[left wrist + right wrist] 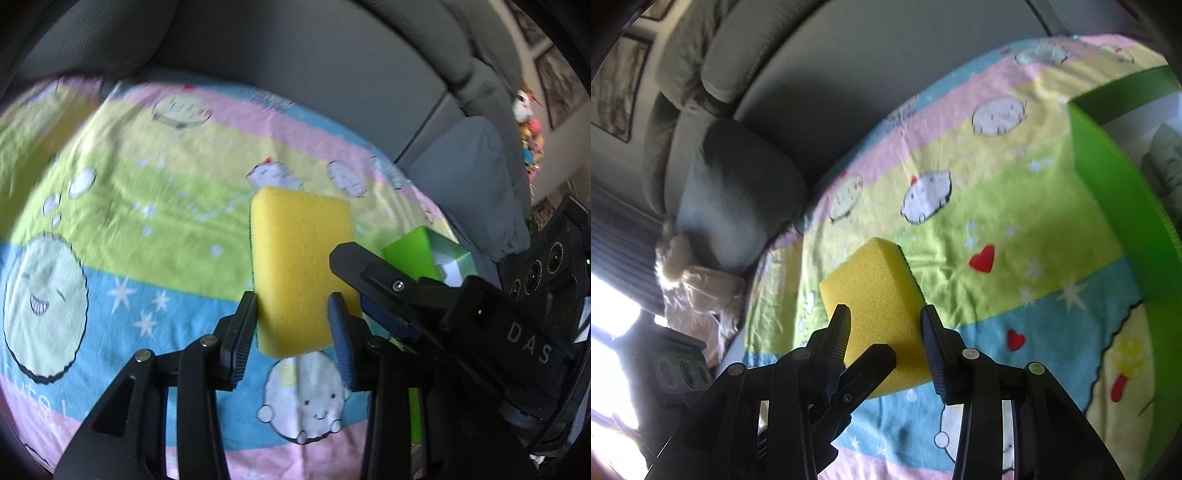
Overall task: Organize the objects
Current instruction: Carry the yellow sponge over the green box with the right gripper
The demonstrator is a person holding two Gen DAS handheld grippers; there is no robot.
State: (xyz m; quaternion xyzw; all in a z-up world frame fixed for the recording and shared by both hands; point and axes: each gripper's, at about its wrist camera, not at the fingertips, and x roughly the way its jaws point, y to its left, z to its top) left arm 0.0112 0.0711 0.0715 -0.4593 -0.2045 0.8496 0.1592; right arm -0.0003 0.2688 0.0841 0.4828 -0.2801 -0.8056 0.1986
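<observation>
A yellow sponge (301,269) is held above a pastel striped blanket (147,206) printed with cartoon faces, pinched from two sides. The left gripper (291,332) has its jaws narrowed onto the sponge's lower edge, pads pressing both faces. The right gripper (884,341) clamps the same sponge (871,291) from the other side, and its black finger crosses into the left view. A green box (1115,192) sits close at the right, its contents too blurred to tell. A grey cushion (738,192) lies beyond the blanket.
</observation>
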